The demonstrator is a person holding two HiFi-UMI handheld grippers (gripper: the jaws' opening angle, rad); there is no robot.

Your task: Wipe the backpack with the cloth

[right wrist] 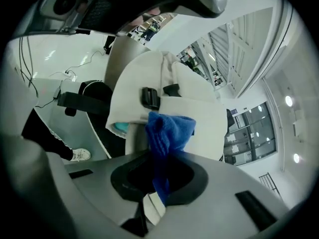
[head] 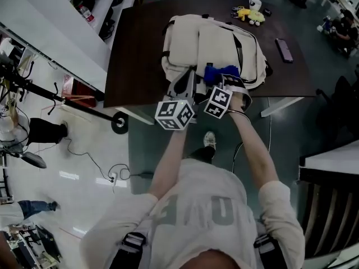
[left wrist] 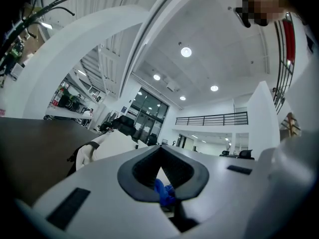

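Observation:
A cream backpack (head: 213, 46) lies on the dark brown table (head: 137, 55), near its front edge. My right gripper (head: 220, 80) is shut on a blue cloth (head: 216, 73) and hangs over the backpack's near side. In the right gripper view the cloth (right wrist: 167, 128) sticks out past the closed jaws (right wrist: 158, 156) toward the backpack (right wrist: 189, 103) and its black buckle (right wrist: 149, 97). Just to its left, my left gripper (head: 188, 83) is shut at the backpack's near left corner. In the left gripper view a scrap of blue (left wrist: 164, 193) shows behind the closed jaws (left wrist: 161, 149); the backpack (left wrist: 107, 148) lies ahead.
A dark flat phone-like object (head: 284, 49) lies at the table's right. A yellow toy (head: 249, 14) and a white cup (head: 255, 3) sit at the far edge. A black stand (head: 56, 100) and cables are on the floor to the left.

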